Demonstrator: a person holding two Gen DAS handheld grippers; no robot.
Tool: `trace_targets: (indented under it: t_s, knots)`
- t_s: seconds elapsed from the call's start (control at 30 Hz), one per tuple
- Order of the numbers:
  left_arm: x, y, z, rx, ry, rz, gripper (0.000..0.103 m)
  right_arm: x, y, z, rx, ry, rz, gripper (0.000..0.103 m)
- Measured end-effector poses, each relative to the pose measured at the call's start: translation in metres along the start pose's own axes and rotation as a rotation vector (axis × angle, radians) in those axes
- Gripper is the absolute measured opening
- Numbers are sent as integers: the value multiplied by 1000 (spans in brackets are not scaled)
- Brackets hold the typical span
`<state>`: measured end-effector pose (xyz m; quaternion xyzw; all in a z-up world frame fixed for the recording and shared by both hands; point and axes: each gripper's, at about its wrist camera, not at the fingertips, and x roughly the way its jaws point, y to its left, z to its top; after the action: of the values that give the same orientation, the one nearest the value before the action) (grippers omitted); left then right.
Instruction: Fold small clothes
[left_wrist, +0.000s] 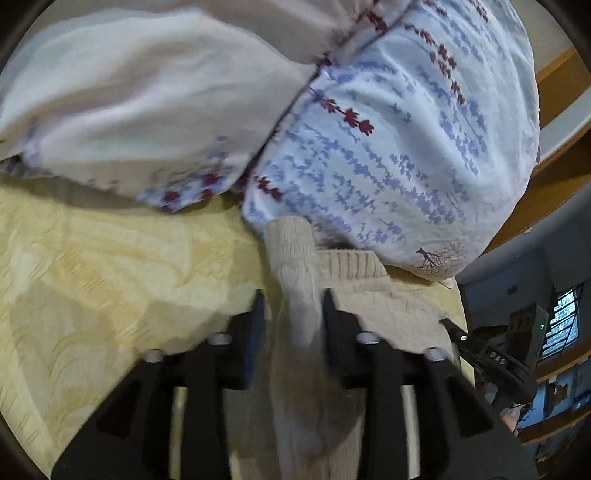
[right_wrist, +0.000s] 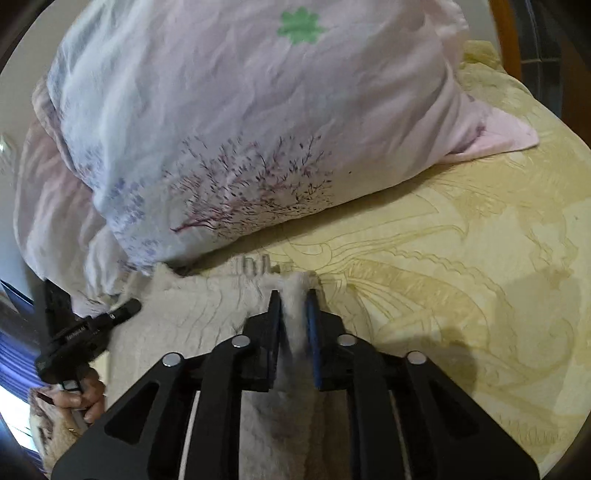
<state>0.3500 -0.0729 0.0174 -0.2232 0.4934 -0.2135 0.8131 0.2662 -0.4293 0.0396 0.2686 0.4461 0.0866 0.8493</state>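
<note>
Beige knit garment (left_wrist: 295, 280) pinched between both tools, left tool (left_wrist: 293, 299) and right tool (right_wrist: 293, 295) clenched on folds, bedspread (right_wrist: 461, 258) beneath.

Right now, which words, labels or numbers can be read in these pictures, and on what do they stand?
None can be read.
Left gripper: small white print on its black body in the right wrist view, too blurred to read.
Right gripper: tiny marks in the left wrist view, too small to read.
</note>
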Motion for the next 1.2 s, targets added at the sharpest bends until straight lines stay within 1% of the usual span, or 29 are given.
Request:
trace_targets:
  t_s: [0.03, 0.07, 0.13, 0.2, 0.23, 0.27, 0.3, 0.37, 0.4, 0.43, 0.47, 0.5, 0.53, 0.57, 0.63, 0.67, 0.77, 0.87, 0.93, 0.97, 1.0, 1.03, 1.07, 1.1, 1.13, 1.2]
  knots:
    - [-9, 1, -4, 4, -4, 6, 44, -5, -1, -1, 7, 1, 6, 35]
    - [-19, 1, -9, 13, -9, 5, 47, -15, -4, -5, 17, 1, 21, 47]
    - [-35, 1, -15, 19, -14, -8, 52, -31, -9, -18, 20, 1, 78, 48]
    - [-50, -3, -29, 37, -4, -33, 63, -41, -13, -32, 27, 13, 124, 48]
    - [-55, -6, -35, 48, 1, -37, 66, -46, -15, -41, 31, 17, 151, 48]
    - [-58, -12, -44, 76, 12, -33, 70, -49, -16, -49, 31, 22, 168, 48]
    - [-59, -19, -54, 109, 20, -10, 72, -50, -17, -53, 30, 25, 174, 48]
    - [-57, -29, -69, 150, 29, 23, 72, -54, -17, -64, 20, 29, 175, 48]
    - [-60, -28, -72, 154, 37, 29, 72, -55, -13, -68, 11, 32, 176, 46]
    - [-59, -32, -78, 158, 40, 30, 72, -53, -8, -72, -3, 37, 173, 42]
    - [-64, -30, -81, 160, 37, 33, 74, -56, -7, -75, -20, 42, 164, 25]
    - [-66, -31, -83, 164, 32, 37, 75, -55, -3, -77, -39, 40, 141, 14]
    - [-66, -35, -86, 174, 25, 42, 76, -56, 0, -80, -65, 23, 96, 14]
    - [-66, -37, -88, 178, 21, 50, 76, -57, 2, -81, -75, 6, 72, 12]
    - [-63, -46, -95, 206, -3, 101, 79, -59, -3, -80, -65, -11, 42, 12]
    - [-71, -42, -99, 225, -13, 121, 80, -56, -6, -80, -52, -10, 31, 11]
    - [-66, -51, -108, 282, -37, 186, 84, -49, -15, -83, -7, 6, 29, 11]
    - [-59, -54, -112, 296, -30, 194, 86, -47, -16, -84, 1, 5, 22, 12]
    - [-58, -54, -111, 292, -30, 189, 86, -50, -16, -83, 5, 11, 26, 19]
    - [-59, -54, -109, 288, -27, 186, 88, -53, -17, -80, 17, 13, 30, 32]
    - [-58, -54, -108, 286, -23, 186, 89, -55, -17, -78, 33, 16, 42, 42]
    - [-58, -54, -106, 287, -17, 187, 89, -57, -18, -75, 52, 13, 51, 47]
    - [-57, -55, -105, 288, -11, 189, 91, -58, -20, -72, 70, 4, 69, 56]
    - [-56, -55, -104, 289, -11, 193, 92, -58, -22, -67, 82, 0, 94, 63]
    - [-55, -55, -103, 289, -11, 195, 93, -57, -24, -63, 89, 1, 109, 65]
    - [-53, -56, -102, 290, -6, 193, 95, -48, -27, -55, 99, 32, 125, 71]
